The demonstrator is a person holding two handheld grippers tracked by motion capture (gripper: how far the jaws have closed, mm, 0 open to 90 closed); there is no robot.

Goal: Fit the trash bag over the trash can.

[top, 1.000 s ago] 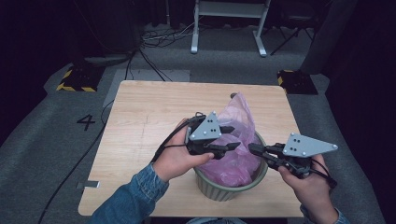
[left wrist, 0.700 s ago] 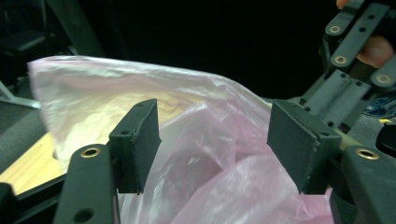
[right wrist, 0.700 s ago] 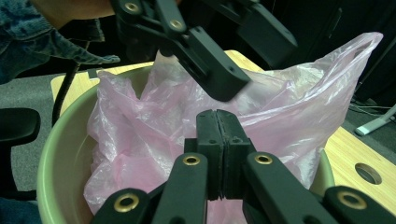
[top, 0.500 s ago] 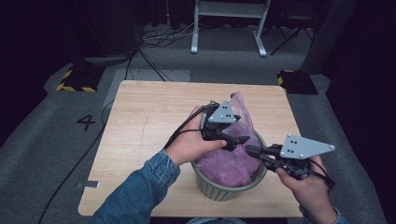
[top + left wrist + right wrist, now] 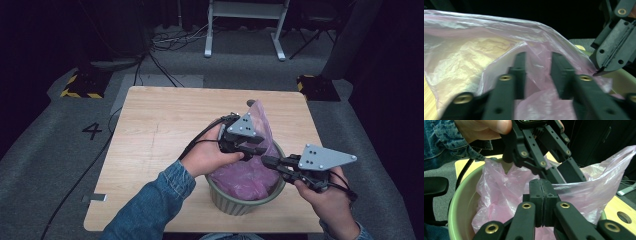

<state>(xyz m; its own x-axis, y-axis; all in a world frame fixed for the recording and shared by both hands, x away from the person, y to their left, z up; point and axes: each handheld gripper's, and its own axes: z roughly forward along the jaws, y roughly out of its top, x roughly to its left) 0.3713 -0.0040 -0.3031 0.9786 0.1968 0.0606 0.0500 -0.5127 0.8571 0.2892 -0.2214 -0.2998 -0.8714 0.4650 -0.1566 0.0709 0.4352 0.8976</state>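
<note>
Here, at lower centre of the high view, the thin pink plastic bag (image 5: 252,170) sits half-stuffed in the round pale green bin (image 5: 240,202). The right gripper (image 5: 541,195) is clenched on the bag's edge. The left gripper (image 5: 537,72) has just been closing, film between its jaws, not yet pinched. Pulling now could tear the film or slip it off the rim.

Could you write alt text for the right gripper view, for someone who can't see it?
Two black jaws of the right gripper are pressed shut on a fold of a thin pink plastic bag that sits inside a pale green bin. Just beyond, the left gripper, held in a hand with a denim sleeve, reaches into the same bag.
</note>
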